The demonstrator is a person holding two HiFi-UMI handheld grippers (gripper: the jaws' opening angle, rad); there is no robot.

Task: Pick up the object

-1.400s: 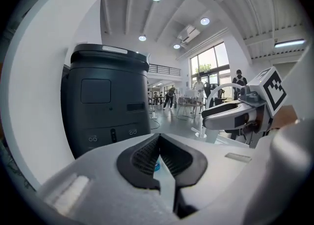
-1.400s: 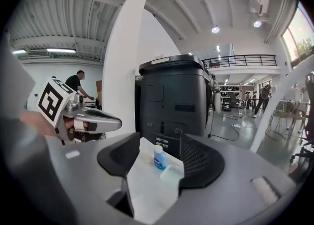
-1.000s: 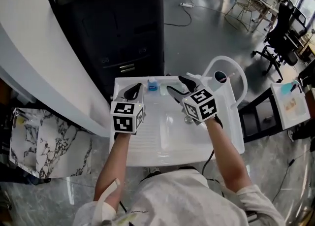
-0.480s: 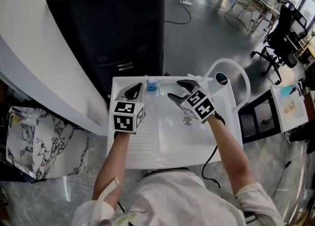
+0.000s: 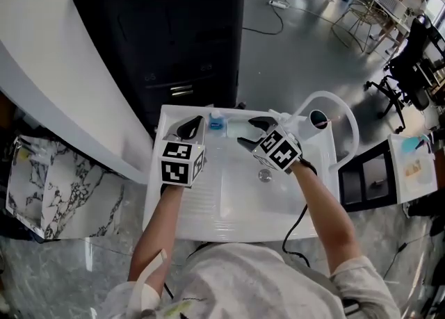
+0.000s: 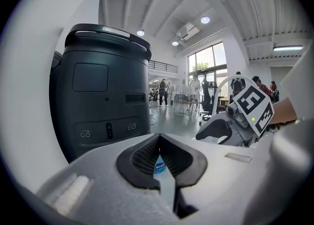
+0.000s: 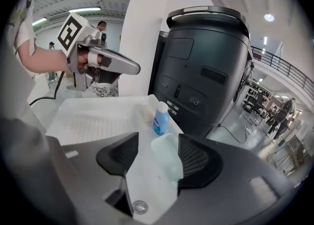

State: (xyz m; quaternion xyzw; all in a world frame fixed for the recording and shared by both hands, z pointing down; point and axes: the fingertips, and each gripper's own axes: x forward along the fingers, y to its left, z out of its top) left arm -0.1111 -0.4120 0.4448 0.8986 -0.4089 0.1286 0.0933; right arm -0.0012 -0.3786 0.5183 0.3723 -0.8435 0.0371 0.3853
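Grippers at the back of a white sink, the right one straddling the pale bar.

Right gripper [image 5: 252, 133] tilts down over the sink's [image 5: 236, 203] rear ledge. Its fingers [image 7: 198, 162] are released and spread wide, having just been opening. The pale translucent bar [image 7: 167, 158] lies flat on the ledge between them, close to the finger on the right of the right gripper view, and neither pad is squeezing it. A small blue bottle [image 7: 160, 117] stands upright just beyond the bar, near the back rim. The left gripper [image 5: 189, 127] hovers over the sink's left rear corner with its fingers [image 6: 142, 158] clenched tip to tip on nothing. The bottle shows past them through the slit. The drain [image 5: 264, 175] sits in the basin below the right gripper, and a dark machine [image 5: 167, 33] stands behind the sink.
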